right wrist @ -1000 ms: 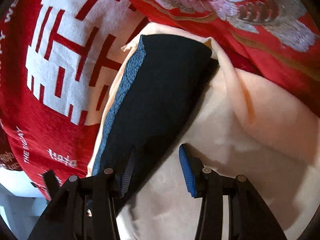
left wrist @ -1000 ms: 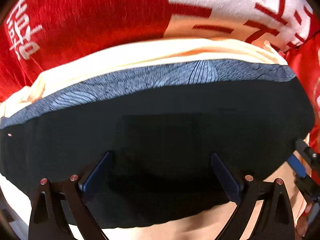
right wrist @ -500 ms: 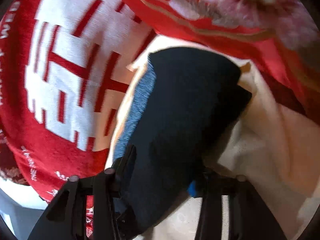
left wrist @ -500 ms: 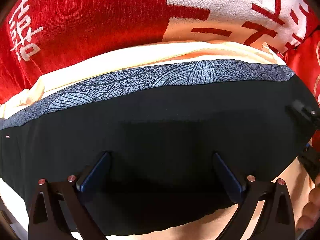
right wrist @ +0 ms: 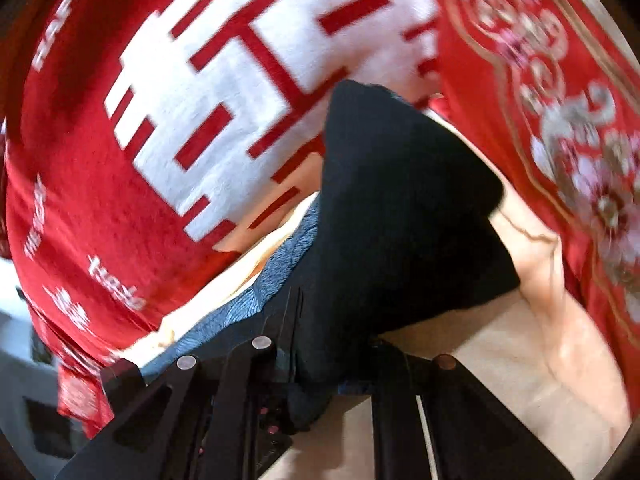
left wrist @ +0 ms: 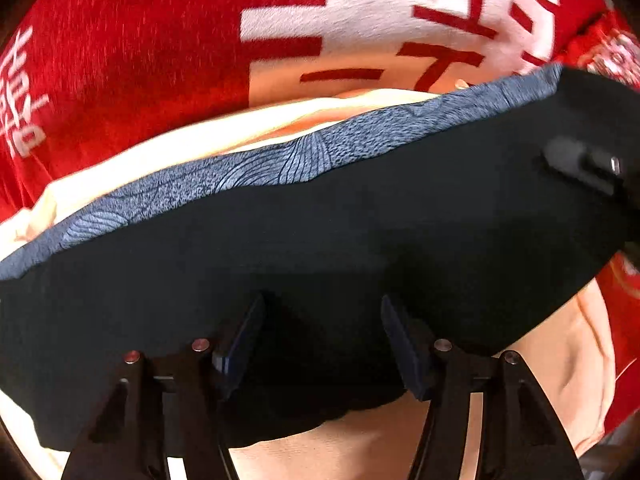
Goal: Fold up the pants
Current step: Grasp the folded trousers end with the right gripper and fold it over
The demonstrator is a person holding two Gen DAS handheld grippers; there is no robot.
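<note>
The dark pants (left wrist: 360, 248) are lying as a long folded band on a peach cloth (left wrist: 568, 368), which is spread over a red blanket (left wrist: 132, 60) with big white characters. A grey patterned strip (left wrist: 256, 172) is running along the far edge of the pants.

What is changing: the end of the pants on my right is now coming up off the peach cloth. A second ago it was lying flat; now, in the right wrist view, the pants (right wrist: 400, 208) are rising as a lifted flap, and the right gripper (right wrist: 332, 364) has gone from standing apart over the edge to being closed on the fabric, with dark cloth bunching between its fingers. In the left view I am seeing the right gripper (left wrist: 580, 164) arriving high at the far right, over the band.

The left gripper (left wrist: 320, 336) is narrowing: its blue pads (left wrist: 404, 344) are closer together than a second ago, but a gap is still showing, and I cannot tell whether they are pinching the near hem.

I am judging that the end-over-end fold is starting, with the lifted end due to travel towards my left side.
</note>
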